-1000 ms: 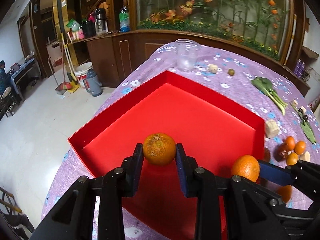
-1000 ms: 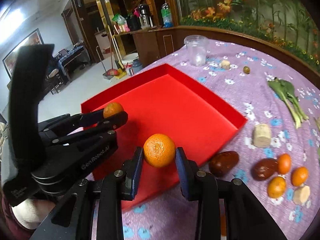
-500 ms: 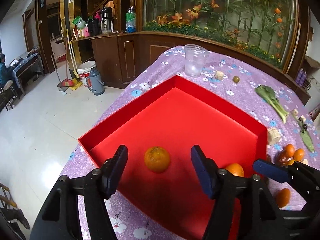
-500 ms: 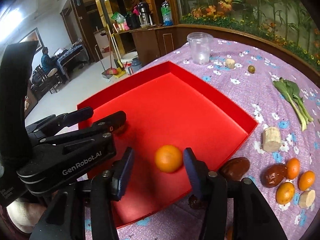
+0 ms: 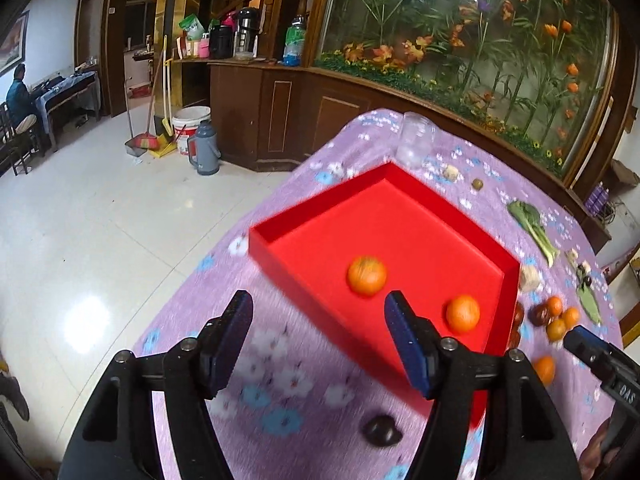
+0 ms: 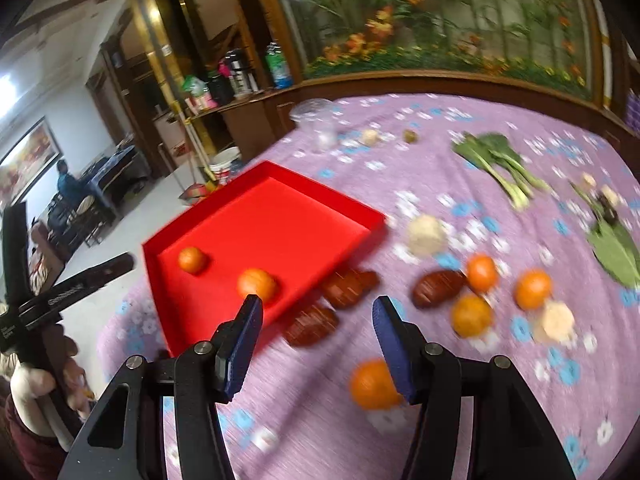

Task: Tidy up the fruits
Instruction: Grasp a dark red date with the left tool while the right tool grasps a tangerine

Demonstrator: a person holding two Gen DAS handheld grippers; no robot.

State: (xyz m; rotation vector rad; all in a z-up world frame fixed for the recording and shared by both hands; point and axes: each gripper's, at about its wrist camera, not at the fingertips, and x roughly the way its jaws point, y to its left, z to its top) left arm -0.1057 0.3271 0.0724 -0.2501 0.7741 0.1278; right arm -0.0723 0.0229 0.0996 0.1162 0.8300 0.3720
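Now round oranges (image 5: 367, 275) in red tray (image 5: 420, 208), both tongs (image 6: 316, 330) gaping.

A purple flowered table (image 6: 460, 152) bears a red tray (image 6: 360, 216), loose oranges (image 6: 534, 289), brown fruits (image 6: 438, 288) and greens (image 6: 496, 164).

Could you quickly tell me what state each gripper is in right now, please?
Left gripper: jaws open, holding nothing.
Right gripper: jaws open, holding nothing.
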